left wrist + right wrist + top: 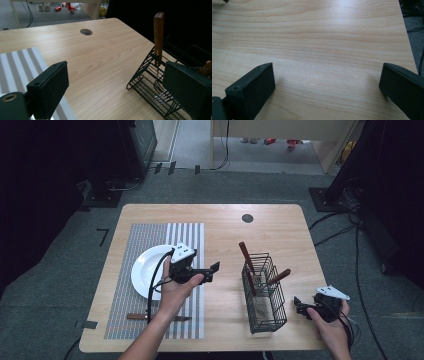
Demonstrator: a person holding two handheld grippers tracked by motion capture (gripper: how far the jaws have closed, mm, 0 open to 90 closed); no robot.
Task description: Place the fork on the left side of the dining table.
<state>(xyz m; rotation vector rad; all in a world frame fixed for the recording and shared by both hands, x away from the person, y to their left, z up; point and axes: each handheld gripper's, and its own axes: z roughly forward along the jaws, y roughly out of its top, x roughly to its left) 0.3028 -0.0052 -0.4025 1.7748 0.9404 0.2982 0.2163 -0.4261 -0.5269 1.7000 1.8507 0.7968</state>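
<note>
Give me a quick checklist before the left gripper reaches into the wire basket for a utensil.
1. Left gripper open and empty: ok.
2. Black wire basket upright on the wooden table: ok.
3. Brown wooden-handled utensil standing in the basket, handle up: ok.
4. Path across the table to the basket free: ok.
5. Right gripper open, apart from the basket: ok.
6. White round plate on the striped placemat: ok.
</note>
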